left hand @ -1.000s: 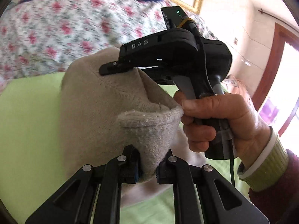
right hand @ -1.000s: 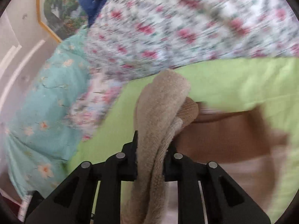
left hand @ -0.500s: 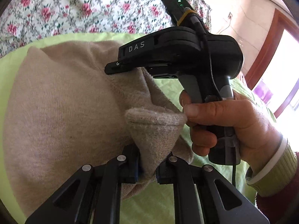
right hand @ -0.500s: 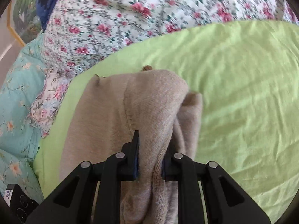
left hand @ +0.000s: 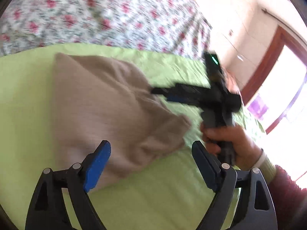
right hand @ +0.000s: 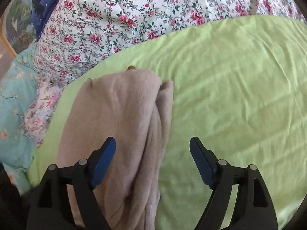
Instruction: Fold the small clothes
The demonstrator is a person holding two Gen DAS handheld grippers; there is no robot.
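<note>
Both tongs spread wide, nothing gripped. Left tongs [left hand: 151, 151] hover over the near edge of the beige knit garment [left hand: 107, 111]; cloth sits between and below the blue pads but isn't pinched. Right tongs [right hand: 152, 153] likewise: left pad over the cloth, right pad over bare sheet, jaws clear of the fabric.

Garment lies on the green bedsheet [right hand: 230, 80] of the bed, roughly in the middle, well short of the floral quilt [right hand: 134, 15] bunched at the far side. Looks folded over on itself: the right wrist view shows a doubled layer with a rolled edge along its right side and a lower layer poking out at the far end. Judgement: one fold is laid and the cloth is set down so it rests flat under its own weight.

From the left wrist view the right-hand tool is blurred, nose near the garment's right edge; can't tell contact there. The person's right hand [left hand: 228, 143] grips its handle.

Edges aren't aligned, and there's a lumpy ridge along the fold. Likely next need: regrip an edge or corner for another fold, or press the ridge flat. Knit is soft and thick, so a shallow pinch may grab only the top layer.
</note>
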